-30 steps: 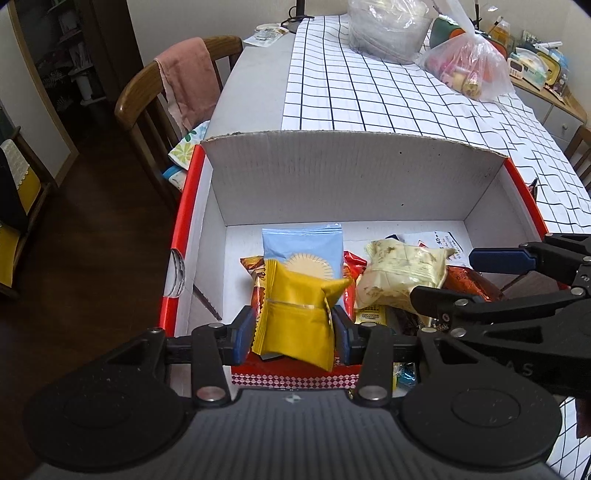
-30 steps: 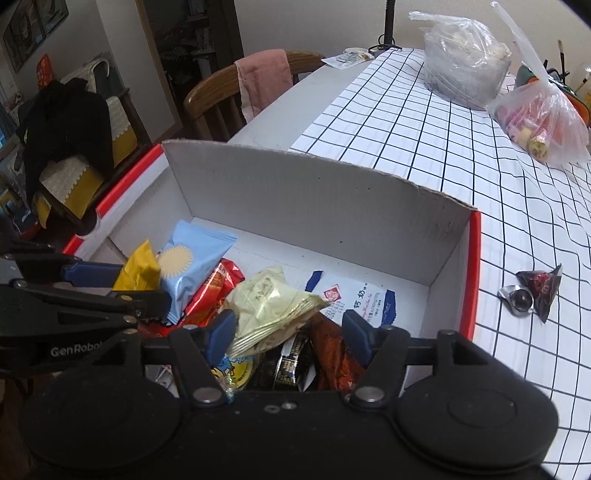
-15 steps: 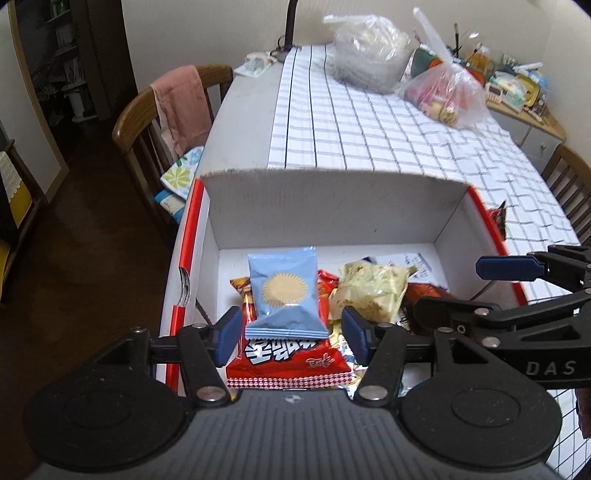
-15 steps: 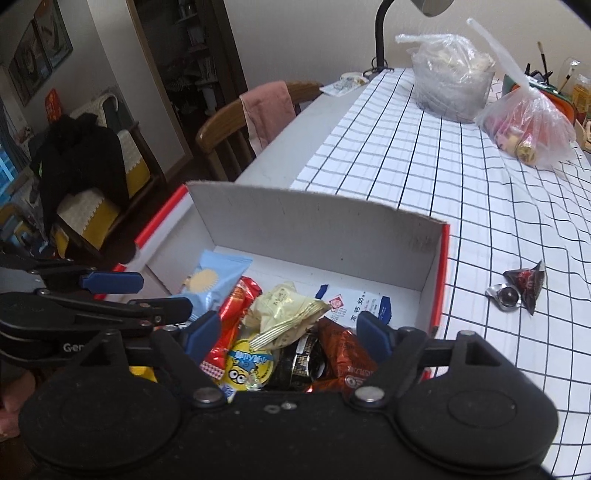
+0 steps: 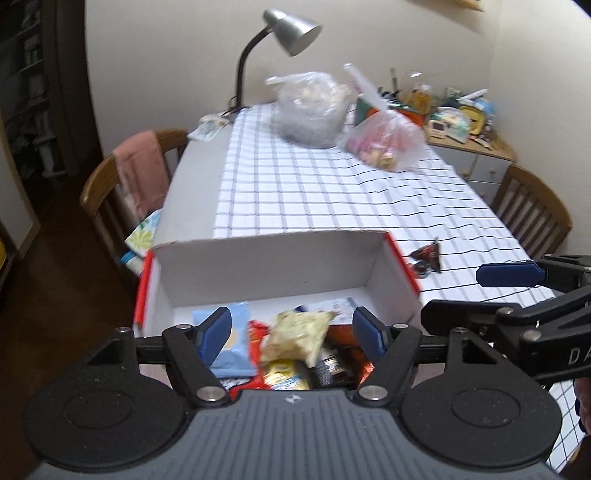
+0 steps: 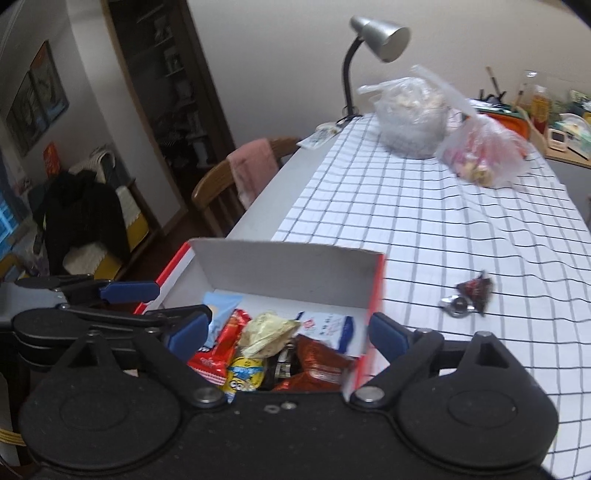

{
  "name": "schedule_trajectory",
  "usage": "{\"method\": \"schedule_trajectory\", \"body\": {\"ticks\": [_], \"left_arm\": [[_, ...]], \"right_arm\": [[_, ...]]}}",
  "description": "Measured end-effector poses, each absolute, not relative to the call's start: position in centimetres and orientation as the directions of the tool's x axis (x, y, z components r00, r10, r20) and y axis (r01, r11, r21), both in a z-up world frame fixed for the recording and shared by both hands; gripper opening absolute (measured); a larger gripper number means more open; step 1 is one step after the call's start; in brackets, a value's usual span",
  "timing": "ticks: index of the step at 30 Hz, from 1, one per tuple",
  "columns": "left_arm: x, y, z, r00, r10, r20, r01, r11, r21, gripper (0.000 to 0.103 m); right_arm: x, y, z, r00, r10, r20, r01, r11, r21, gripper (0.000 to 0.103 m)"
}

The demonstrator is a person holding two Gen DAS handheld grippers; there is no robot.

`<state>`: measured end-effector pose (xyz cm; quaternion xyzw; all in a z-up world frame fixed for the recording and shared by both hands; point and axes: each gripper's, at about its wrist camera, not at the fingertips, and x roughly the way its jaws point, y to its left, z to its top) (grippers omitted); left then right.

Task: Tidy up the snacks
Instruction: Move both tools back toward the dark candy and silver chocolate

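Note:
A white cardboard box with red edges [image 5: 280, 266] [image 6: 288, 273] sits on the near end of the table and holds several snack packets. Among them are a light blue packet [image 5: 236, 343], a pale yellow-green bag [image 5: 295, 332] [image 6: 267, 330] and a red packet [image 6: 218, 350]. My left gripper [image 5: 291, 332] is open and empty above the box's near side. My right gripper [image 6: 286, 336] is open and empty, also above the box. A dark red triangular snack [image 5: 428, 254] [image 6: 476, 290] lies on the checked cloth right of the box.
A checked tablecloth [image 5: 314, 184] covers the table. Two clear plastic bags [image 5: 310, 107] [image 5: 384, 144] and a grey desk lamp [image 5: 291, 26] stand at the far end. Wooden chairs stand at the left [image 5: 122, 184] and right [image 5: 532, 210]. A cluttered sideboard [image 5: 461, 122] is at the back right.
My left gripper opened and let go of the yellow packet, which is now out of sight. Both grippers rose and pulled back from the box, so more of the table shows.

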<state>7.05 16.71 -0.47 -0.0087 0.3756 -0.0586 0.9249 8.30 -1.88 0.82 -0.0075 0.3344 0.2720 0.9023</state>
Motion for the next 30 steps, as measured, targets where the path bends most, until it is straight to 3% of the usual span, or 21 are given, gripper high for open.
{"method": "schedule_trajectory", "body": {"ticks": [7,22,30], "left_arm": [[7.4,13.0,0.2,0.723,-0.155,-0.674,0.146,0.987,-0.07,0.076],[10.5,2.7,-0.8,0.702,-0.195,-0.685,0.162,0.98,-0.113,0.079],[13.1,-2.6,-2.3,0.697,-0.114,-0.708,0.095,0.993,-0.066,0.079]], "right_arm": [[8.5,-6.0,1.5,0.673,0.468,-0.573,-0.454,0.873,0.18,0.103],[13.3,-15.6,1.5,0.683,0.412,-0.604,-0.396,0.903,0.168,0.103],[17.8,-19.5,0.5,0.649,0.413,-0.639,-0.431,0.892,0.138,0.102]]}}
